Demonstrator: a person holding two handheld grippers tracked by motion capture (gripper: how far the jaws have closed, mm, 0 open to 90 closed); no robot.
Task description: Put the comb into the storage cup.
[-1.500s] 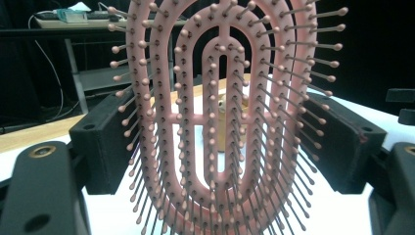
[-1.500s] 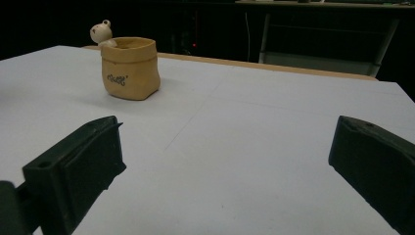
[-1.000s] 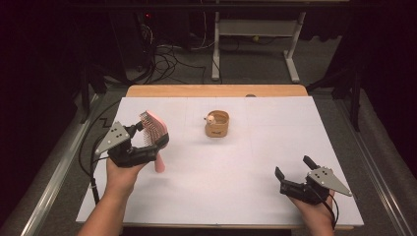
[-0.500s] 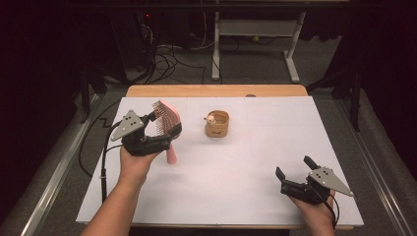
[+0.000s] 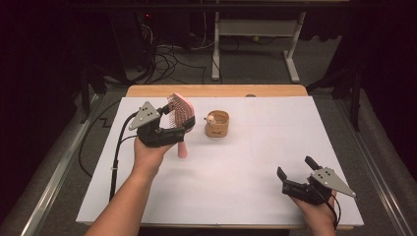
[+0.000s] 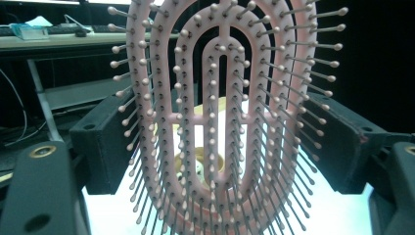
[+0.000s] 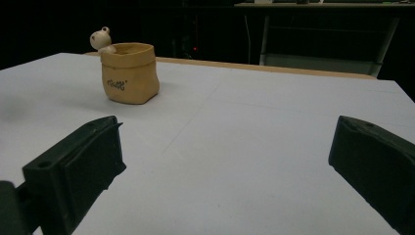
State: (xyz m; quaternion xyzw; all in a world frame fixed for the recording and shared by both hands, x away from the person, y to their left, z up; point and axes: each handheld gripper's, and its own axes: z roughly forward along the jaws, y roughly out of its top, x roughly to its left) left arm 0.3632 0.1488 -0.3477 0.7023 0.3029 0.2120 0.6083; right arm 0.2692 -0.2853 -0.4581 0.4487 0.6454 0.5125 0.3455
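Pink hairbrush (image 5: 178, 114) clamped in the left claw (image 5: 186, 123), raised clear of the white desk (image 5: 236, 172), head up toward 12 o'clock and handle hanging down toward 6 o'clock. Handle end pointing at the desk sheet, just above it or touching; cannot tell which. In the left gripper view, brush head (image 6: 222, 112) standing upright between the two black jaws, pressed in from 9 o'clock and 3 o'clock, bristles facing the camera. Through the slots of the brush, a glimpse of the tan pot (image 6: 205, 164) beyond.

Same tan pot (image 5: 217, 124) standing on the desk at about 3 o'clock from the brush, near but apart from it, small pale figure (image 5: 210, 118) perched at its rim on the 9 o'clock side. In the right gripper view, pot (image 7: 129, 73) at roughly 10 o'clock, upright, dark lettering on its side, figure (image 7: 101, 39) peeking over the rim.

Right claw (image 5: 295, 170) resting low at the desk's near right corner, around 4 o'clock from the pot and well apart from it. Jaws spread wide, nothing between them, bare white sheet showing in the gap. Right hand (image 5: 314, 211) under the gripper body, grey three-cornered plate (image 5: 330, 181) on top. Left hand (image 5: 150, 152) wrapped beneath its gripper, cable (image 5: 118, 147) trailing down toward the near edge.
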